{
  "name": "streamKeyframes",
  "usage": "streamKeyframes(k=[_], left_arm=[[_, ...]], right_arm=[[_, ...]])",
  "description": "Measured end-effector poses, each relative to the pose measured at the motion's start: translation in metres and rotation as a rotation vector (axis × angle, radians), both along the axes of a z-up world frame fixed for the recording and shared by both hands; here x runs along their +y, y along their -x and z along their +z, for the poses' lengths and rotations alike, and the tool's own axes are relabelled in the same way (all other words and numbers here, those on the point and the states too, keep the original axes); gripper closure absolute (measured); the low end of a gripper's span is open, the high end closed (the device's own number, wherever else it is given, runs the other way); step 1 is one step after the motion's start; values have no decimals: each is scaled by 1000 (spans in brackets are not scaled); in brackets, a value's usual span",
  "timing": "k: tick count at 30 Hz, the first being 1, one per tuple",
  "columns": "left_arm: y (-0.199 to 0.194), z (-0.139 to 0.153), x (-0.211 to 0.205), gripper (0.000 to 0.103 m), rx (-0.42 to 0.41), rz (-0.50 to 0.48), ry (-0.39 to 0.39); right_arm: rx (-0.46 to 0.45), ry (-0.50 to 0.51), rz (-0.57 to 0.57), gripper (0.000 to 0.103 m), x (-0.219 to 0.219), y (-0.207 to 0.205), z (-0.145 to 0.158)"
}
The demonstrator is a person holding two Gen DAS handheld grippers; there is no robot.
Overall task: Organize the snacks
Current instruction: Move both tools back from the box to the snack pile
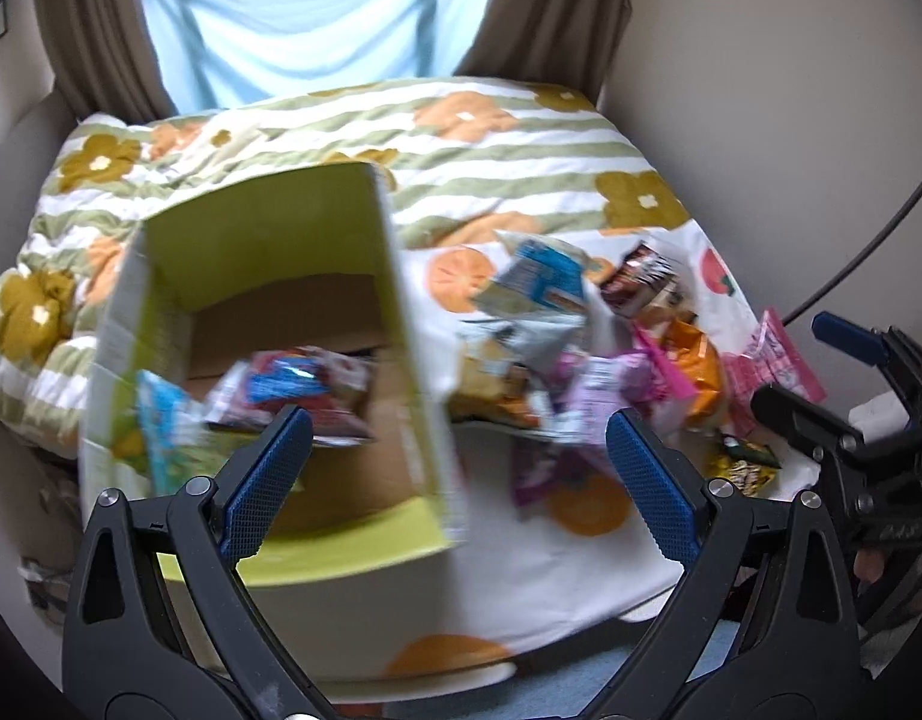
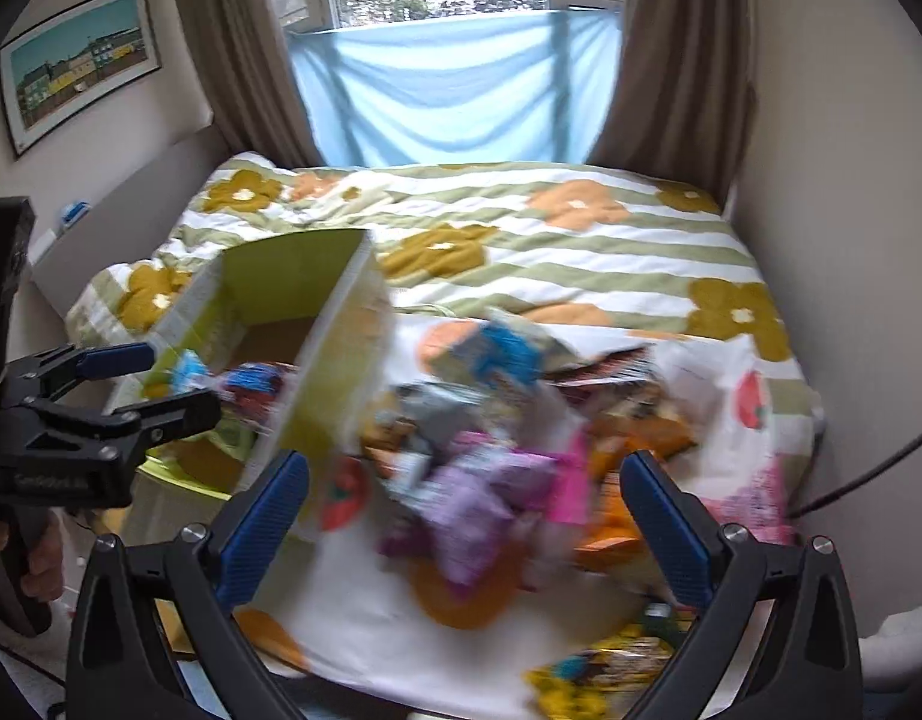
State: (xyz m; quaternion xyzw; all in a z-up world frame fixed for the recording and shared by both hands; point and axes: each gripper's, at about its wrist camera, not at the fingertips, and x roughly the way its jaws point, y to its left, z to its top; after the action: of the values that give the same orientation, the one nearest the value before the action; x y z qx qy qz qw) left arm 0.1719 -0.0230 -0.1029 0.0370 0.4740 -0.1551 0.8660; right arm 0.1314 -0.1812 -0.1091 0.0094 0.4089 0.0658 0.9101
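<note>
Snacks (image 1: 557,354) are lying in a loose, blurred heap on the white cloth (image 1: 521,552) with orange fruit prints, sitting at about two o'clock from the left gripper (image 1: 458,456) in the left wrist view. That gripper is hanging with its blue fingers (image 1: 266,480) spread wide and pinching nothing. Under its left finger, at ten o'clock, the green cardboard box (image 1: 281,228) is standing open, and a few packets (image 1: 293,390) are lying inside on the brown bottom. A pink packet (image 1: 773,360) is resting at the three o'clock edge of the heap, just beside the right gripper (image 1: 821,372), whose dark jaws are poking in from the right, parted and holding nothing. Behind everything, the striped flower quilt (image 1: 521,138) is covering the bed up to the blue sheet (image 1: 317,30) at twelve o'clock.

Switching to the right wrist view, the right gripper (image 2: 464,510) is hovering directly over the heap (image 2: 491,468), fingers (image 2: 665,528) spread apart with nothing between them. A purple packet (image 2: 479,498) is lying dead centre, smeared by blur. The box (image 2: 317,348) is sitting at ten o'clock, touching the heap's left edge. The left gripper (image 2: 149,384) is reaching in from nine o'clock at the box's near corner, jaws parted. A yellow packet (image 2: 587,678) is lying at five o'clock, and a framed picture (image 2: 80,66) is hanging at eleven o'clock.
</note>
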Motion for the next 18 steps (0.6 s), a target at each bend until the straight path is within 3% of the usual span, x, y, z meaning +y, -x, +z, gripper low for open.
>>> streamKeyframes(k=[10,18], left_arm=[[12,-40,-86,5,37,-1,-52],[13,-76,-137,5,-19,-73,-230]], right_arm=[[35,52,-22,0,-97,3,-21],[73,58,-63,0,-150,9,-54]])
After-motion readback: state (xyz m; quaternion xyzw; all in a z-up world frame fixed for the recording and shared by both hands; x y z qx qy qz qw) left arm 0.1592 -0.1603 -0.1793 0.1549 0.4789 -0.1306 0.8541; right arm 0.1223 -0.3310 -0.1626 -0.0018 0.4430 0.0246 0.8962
